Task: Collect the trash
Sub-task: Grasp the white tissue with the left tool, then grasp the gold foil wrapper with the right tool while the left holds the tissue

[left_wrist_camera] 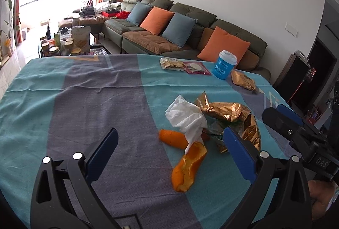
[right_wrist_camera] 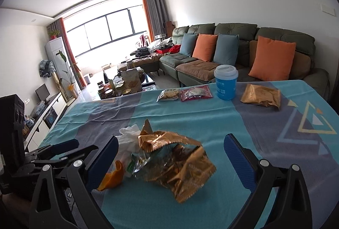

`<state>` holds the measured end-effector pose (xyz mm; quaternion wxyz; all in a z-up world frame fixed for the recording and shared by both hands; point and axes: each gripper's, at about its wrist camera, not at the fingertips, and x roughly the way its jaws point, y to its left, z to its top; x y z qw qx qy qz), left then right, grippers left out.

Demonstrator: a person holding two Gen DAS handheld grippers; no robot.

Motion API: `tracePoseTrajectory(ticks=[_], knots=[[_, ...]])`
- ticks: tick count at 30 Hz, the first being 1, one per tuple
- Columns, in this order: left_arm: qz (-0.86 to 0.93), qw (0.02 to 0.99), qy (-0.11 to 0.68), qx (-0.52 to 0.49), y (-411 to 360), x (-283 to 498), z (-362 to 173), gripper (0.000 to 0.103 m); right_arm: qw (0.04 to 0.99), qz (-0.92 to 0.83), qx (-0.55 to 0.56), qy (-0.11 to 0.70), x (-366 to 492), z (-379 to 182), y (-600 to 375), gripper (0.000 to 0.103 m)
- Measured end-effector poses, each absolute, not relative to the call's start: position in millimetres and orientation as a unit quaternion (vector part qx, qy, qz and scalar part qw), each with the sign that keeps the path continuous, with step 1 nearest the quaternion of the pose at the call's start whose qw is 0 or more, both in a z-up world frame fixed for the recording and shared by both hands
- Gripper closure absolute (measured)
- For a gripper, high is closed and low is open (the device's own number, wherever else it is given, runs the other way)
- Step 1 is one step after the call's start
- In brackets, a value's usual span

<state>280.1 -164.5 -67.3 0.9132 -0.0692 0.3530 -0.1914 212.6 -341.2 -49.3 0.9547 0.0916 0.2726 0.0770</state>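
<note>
A trash pile lies on the teal and grey tablecloth (left_wrist_camera: 89,102): orange peel (left_wrist_camera: 186,167), a crumpled white tissue (left_wrist_camera: 188,116), and torn gold foil wrappers (left_wrist_camera: 228,111). My left gripper (left_wrist_camera: 171,152) is open just above the cloth, the peel lying between its blue fingers. In the right wrist view the gold wrappers (right_wrist_camera: 182,157), tissue (right_wrist_camera: 129,138) and peel (right_wrist_camera: 114,176) sit between the fingers of my open right gripper (right_wrist_camera: 169,157). The right gripper (left_wrist_camera: 284,116) also shows at the right edge of the left wrist view, and the left gripper (right_wrist_camera: 63,147) at the left of the right wrist view.
Further back on the table stand a blue cup with a white lid (right_wrist_camera: 225,84), a sealed gold snack bag (right_wrist_camera: 261,94), a cracker pack (right_wrist_camera: 168,95) and a red packet (right_wrist_camera: 196,92). A green sofa with cushions (right_wrist_camera: 233,47) lies beyond. A hand (left_wrist_camera: 322,199) shows at lower right.
</note>
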Motion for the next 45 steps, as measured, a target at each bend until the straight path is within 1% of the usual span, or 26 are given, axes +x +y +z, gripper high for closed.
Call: tracePoseTrajectory(ticks=[5, 6, 7, 9, 11, 13, 14, 16, 17, 19, 20, 21, 23, 24, 25, 28, 29, 31, 32, 34, 36, 37, 38, 39, 41, 45], knots=[[-0.204, 0.903, 0.369, -0.082, -172, 302, -75, 0.007, 0.952, 0.079, 0.094, 0.281, 228, -53, -343, 0.007], [-0.207, 0.902, 0.371, -0.082, -174, 305, -77, 0.011, 0.952, 0.078, 0.094, 0.281, 230, -53, -344, 0.007], [-0.210, 0.899, 0.375, -0.081, -175, 309, -79, 0.019, 0.952, 0.078, 0.094, 0.282, 232, -53, -344, 0.007], [-0.216, 0.893, 0.387, -0.082, -179, 314, -84, 0.026, 0.951, 0.080, 0.094, 0.283, 236, -54, -344, 0.007], [-0.218, 0.889, 0.394, -0.085, -181, 319, -89, 0.028, 0.950, 0.081, 0.090, 0.286, 241, -55, -343, 0.007], [-0.224, 0.886, 0.396, -0.083, -184, 321, -92, 0.037, 0.949, 0.086, 0.089, 0.289, 245, -56, -342, 0.007], [-0.226, 0.885, 0.398, -0.082, -185, 322, -93, 0.039, 0.949, 0.089, 0.087, 0.290, 247, -56, -341, 0.007], [-0.233, 0.883, 0.400, -0.081, -187, 323, -95, 0.049, 0.948, 0.096, 0.080, 0.292, 250, -56, -338, 0.007], [-0.234, 0.882, 0.400, -0.080, -188, 324, -96, 0.052, 0.948, 0.099, 0.077, 0.294, 251, -57, -336, 0.007], [-0.240, 0.880, 0.402, -0.078, -190, 326, -98, 0.064, 0.945, 0.106, 0.075, 0.299, 254, -58, -334, 0.008], [-0.241, 0.879, 0.403, -0.077, -190, 327, -99, 0.067, 0.944, 0.109, 0.075, 0.301, 255, -58, -333, 0.008], [-0.244, 0.878, 0.404, -0.077, -191, 328, -101, 0.074, 0.943, 0.112, 0.074, 0.304, 256, -59, -332, 0.009], [-0.248, 0.877, 0.405, -0.077, -191, 329, -102, 0.082, 0.941, 0.115, 0.072, 0.310, 259, -61, -332, 0.014], [-0.251, 0.876, 0.404, -0.080, -190, 329, -102, 0.088, 0.938, 0.120, 0.073, 0.316, 261, -62, -331, 0.015], [-0.253, 0.875, 0.404, -0.084, -190, 330, -102, 0.089, 0.935, 0.124, 0.075, 0.323, 264, -64, -331, 0.019], [-0.254, 0.875, 0.402, -0.084, -189, 329, -103, 0.093, 0.929, 0.126, 0.074, 0.340, 268, -70, -328, 0.042], [-0.254, 0.875, 0.402, -0.086, -189, 329, -104, 0.093, 0.927, 0.128, 0.072, 0.345, 270, -71, -327, 0.047], [-0.255, 0.875, 0.402, -0.088, -188, 329, -103, 0.096, 0.925, 0.129, 0.067, 0.350, 270, -74, -324, 0.050], [-0.255, 0.875, 0.402, -0.089, -188, 329, -103, 0.096, 0.925, 0.129, 0.067, 0.352, 270, -74, -324, 0.055], [-0.255, 0.875, 0.401, -0.089, -189, 329, -103, 0.098, 0.924, 0.127, 0.065, 0.355, 270, -76, -323, 0.058], [-0.256, 0.876, 0.399, -0.090, -189, 328, -102, 0.098, 0.923, 0.125, 0.065, 0.357, 270, -77, -323, 0.058], [-0.256, 0.877, 0.398, -0.089, -189, 328, -102, 0.098, 0.926, 0.120, 0.063, 0.352, 268, -74, -324, 0.050], [-0.256, 0.877, 0.397, -0.089, -189, 328, -101, 0.098, 0.928, 0.114, 0.059, 0.349, 266, -73, -324, 0.029], [-0.255, 0.877, 0.396, -0.090, -188, 328, -101, 0.098, 0.929, 0.117, 0.057, 0.347, 264, -71, -324, 0.024], [-0.254, 0.878, 0.395, -0.090, -187, 328, -100, 0.098, 0.930, 0.120, 0.056, 0.343, 261, -69, -323, 0.027], [-0.253, 0.879, 0.394, -0.089, -186, 328, -99, 0.098, 0.927, 0.123, 0.032, 0.353, 264, -72, -315, 0.027]])
